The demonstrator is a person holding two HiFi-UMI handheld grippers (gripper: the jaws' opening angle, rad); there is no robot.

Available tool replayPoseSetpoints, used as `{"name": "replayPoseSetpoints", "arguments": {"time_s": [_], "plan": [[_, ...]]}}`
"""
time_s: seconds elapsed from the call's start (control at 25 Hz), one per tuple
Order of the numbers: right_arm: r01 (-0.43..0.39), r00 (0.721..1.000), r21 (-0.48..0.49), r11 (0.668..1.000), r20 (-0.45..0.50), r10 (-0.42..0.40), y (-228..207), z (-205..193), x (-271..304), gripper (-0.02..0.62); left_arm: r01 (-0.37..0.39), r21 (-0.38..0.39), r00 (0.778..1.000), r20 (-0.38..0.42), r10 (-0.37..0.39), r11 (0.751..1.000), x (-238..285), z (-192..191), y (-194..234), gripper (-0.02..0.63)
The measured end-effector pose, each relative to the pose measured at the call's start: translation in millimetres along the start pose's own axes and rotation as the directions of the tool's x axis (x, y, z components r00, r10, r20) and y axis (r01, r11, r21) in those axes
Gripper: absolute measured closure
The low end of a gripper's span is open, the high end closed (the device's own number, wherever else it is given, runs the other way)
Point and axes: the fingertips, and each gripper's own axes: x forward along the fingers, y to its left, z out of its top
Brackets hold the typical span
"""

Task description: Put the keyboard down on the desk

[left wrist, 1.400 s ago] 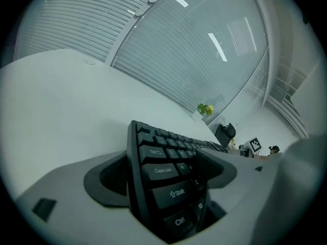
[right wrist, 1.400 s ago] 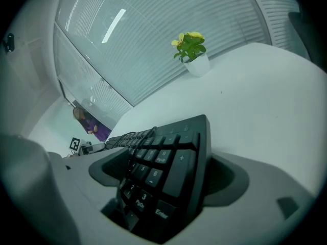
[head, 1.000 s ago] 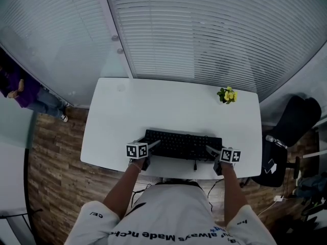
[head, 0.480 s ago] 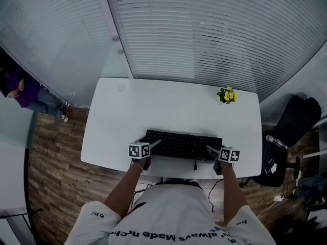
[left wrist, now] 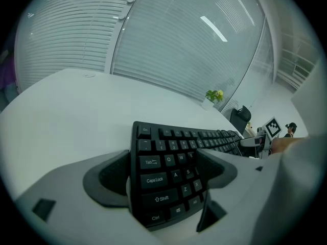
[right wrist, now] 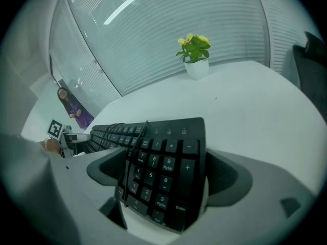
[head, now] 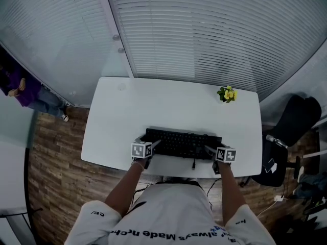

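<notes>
A black keyboard (head: 183, 143) lies crosswise over the front part of the white desk (head: 168, 106). My left gripper (head: 150, 148) is shut on its left end, and in the left gripper view the jaws flank the Caps Lock and Shift keys (left wrist: 163, 175). My right gripper (head: 208, 151) is shut on the number-pad end (right wrist: 163, 180). The keyboard's thin black cable (right wrist: 134, 152) trails across the number pad. The keyboard (left wrist: 204, 139) looks tilted toward the cameras, and whether it touches the desk cannot be told.
A small yellow-flowered plant in a white pot (head: 227, 94) stands at the desk's far right corner. Glass walls with blinds (head: 204, 29) rise behind the desk. A black chair (head: 291, 131) is on the right, and a person (head: 20, 88) stands beyond the glass on the left.
Both grippers have crept slightly inward along the keyboard, and the keyboard has barely shifted.
</notes>
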Motion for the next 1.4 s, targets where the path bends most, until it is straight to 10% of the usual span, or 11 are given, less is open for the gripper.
{"name": "replayPoseSetpoints", "arguments": {"time_s": [0.4,0.76,1.4], "plan": [[0.069,0.996,-0.087,0.994,0.069,-0.063,1,13,-19,0.122,-0.07,0.029,0.996,0.065,0.068,0.997,-20,13,9,0.199],[0.092,0.971,-0.248,0.964,0.239,-0.031,43,53,-65,0.323,0.01,0.091,0.973,0.227,-0.031,0.996,-67,61,-34,0.237],[0.078,0.879,-0.474,0.877,0.448,0.163,184,133,-178,0.488,0.106,0.339,0.827,0.492,-0.272,0.935,-181,162,-151,0.482]]}}
